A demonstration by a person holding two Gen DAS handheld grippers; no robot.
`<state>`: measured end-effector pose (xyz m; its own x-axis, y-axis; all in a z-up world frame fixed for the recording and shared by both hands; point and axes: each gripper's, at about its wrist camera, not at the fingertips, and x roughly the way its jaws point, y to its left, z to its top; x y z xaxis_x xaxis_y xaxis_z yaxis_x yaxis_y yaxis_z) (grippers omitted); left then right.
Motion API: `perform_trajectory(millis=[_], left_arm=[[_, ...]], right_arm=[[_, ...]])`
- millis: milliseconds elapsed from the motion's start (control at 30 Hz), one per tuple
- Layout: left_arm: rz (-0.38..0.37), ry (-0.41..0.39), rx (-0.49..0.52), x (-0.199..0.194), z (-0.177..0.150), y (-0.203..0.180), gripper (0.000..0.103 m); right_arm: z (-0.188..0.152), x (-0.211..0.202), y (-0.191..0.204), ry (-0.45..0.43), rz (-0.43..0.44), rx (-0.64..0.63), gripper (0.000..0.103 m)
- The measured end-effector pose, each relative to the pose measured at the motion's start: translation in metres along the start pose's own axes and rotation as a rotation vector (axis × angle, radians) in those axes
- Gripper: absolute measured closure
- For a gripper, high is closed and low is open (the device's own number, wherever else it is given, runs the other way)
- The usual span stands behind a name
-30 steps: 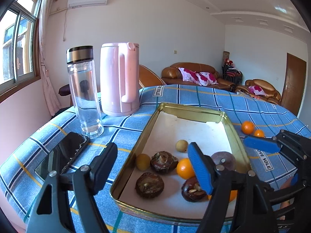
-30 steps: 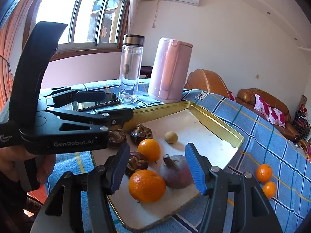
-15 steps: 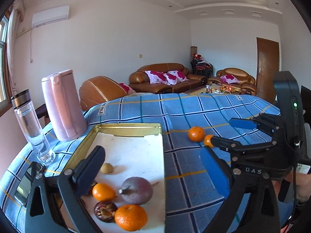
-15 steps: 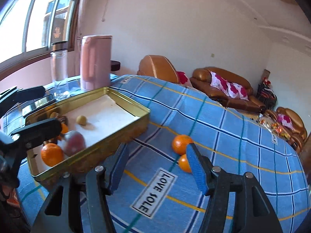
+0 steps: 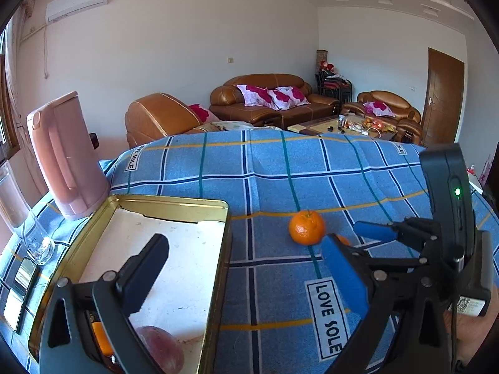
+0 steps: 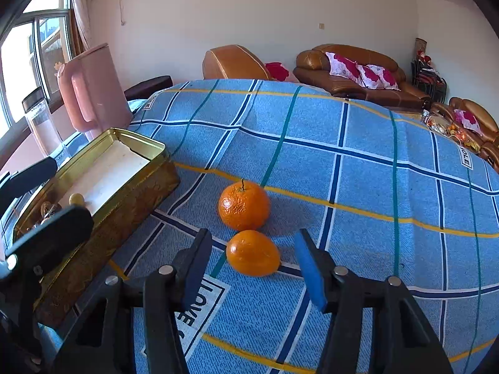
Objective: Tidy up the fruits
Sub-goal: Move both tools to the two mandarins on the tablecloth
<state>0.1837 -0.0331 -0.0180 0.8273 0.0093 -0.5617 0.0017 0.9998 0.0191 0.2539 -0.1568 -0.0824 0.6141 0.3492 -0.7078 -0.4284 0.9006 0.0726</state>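
Lying between right tongs (image 6: pixel 254 268): small orange (image 6: pixel 252 257)

We read "LOVE SOLE" on a white label (image 5: pixel 326 318) sewn on the blue checked cloth (image 5: pixel 280 171) over the worktop.

The left wrist view looks down across the gold tin's (image 5: pixel 224 218) right edge toward the sofas. The right wrist view sits nearer the two oranges (image 6: pixel 244 207) (both views share them).
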Motion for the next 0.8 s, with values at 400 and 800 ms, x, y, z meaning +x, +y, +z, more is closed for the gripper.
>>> perform_trajectory(millis=[400, 800], left_arm=[[-0.005, 0.047, 0.029, 0.027, 0.009, -0.025, 0.003], [-0.030, 0.187, 0.075, 0.103, 0.009, -0.065, 0.015]], right_arm=[[-0.013, -0.001, -0.024, 0.002, -0.061, 0.036, 0.061], [-0.021, -0.029, -0.074, -0.080, -0.187, 0.163, 0.061]])
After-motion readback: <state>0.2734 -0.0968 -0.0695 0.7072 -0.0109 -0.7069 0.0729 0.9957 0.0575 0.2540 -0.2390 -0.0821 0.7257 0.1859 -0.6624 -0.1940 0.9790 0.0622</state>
